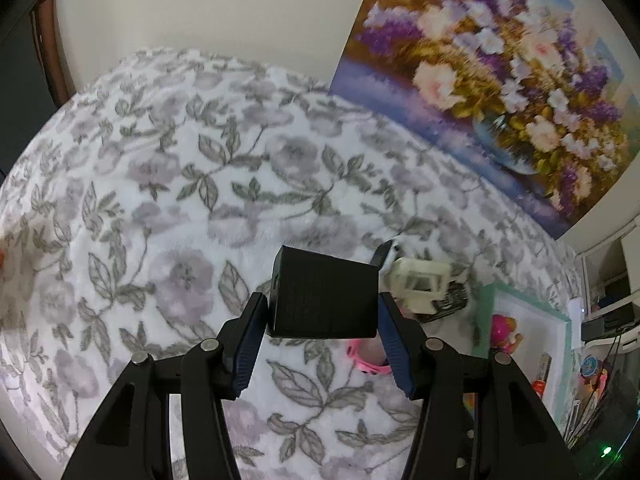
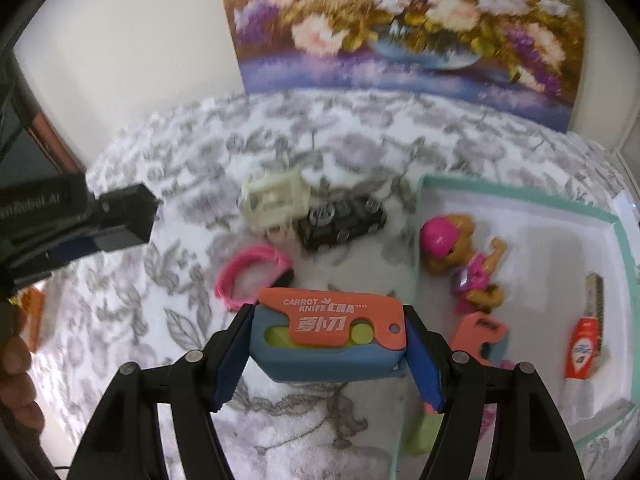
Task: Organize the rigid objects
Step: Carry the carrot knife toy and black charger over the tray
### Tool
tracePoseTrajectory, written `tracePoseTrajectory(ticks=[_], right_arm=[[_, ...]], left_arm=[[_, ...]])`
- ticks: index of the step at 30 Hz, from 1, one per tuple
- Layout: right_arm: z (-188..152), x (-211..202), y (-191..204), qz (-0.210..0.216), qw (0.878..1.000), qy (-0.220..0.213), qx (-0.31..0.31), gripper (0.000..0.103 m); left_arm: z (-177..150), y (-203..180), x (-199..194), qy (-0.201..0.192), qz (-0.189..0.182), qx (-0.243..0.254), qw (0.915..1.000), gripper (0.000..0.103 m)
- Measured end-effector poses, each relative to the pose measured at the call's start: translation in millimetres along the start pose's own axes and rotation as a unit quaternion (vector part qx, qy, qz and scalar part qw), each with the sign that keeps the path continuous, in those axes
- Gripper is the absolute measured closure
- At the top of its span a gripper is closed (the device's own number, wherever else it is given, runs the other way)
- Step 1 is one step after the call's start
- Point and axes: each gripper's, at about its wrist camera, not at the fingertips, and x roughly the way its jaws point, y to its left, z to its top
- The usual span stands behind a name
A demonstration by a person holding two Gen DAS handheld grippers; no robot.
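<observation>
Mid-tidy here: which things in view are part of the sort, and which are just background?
Job: black box in left gripper; carrot knife in right gripper; toy truck; pink band; doll; tray.
Background: painting; blanket.

The orange toy knife (image 2: pixel 332 320) reads "CARROT KNIFE CHA" above Chinese characters.

A floral blanket (image 1: pixel 200 168) meets a cream wall (image 1: pixel 224 4) bearing a flower painting (image 1: pixel 500 80).
</observation>
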Motion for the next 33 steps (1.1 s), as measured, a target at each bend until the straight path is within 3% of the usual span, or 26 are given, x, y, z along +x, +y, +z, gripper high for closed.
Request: tracePoseTrajectory(ticks=[8,17,33], right_arm=[[3,-22,-64,-0.044,0.997,-0.026,0.065,0.03],[-14,-36,-170,-0.1,0.979,-0.022,0.175,0.03],[-45,-50,-262,-0.137,0.953,-0.019,0.269,0.03]], left_arm=[[-11,-35,-13,-0.01,-0.009,0.03,0.9994,0.046],[-39,-96,-6,0.009,-0.031,0.09,0.9955,0.046],[-109,-214,15,0.048,-0.056,0.227,0.9711,0.046]])
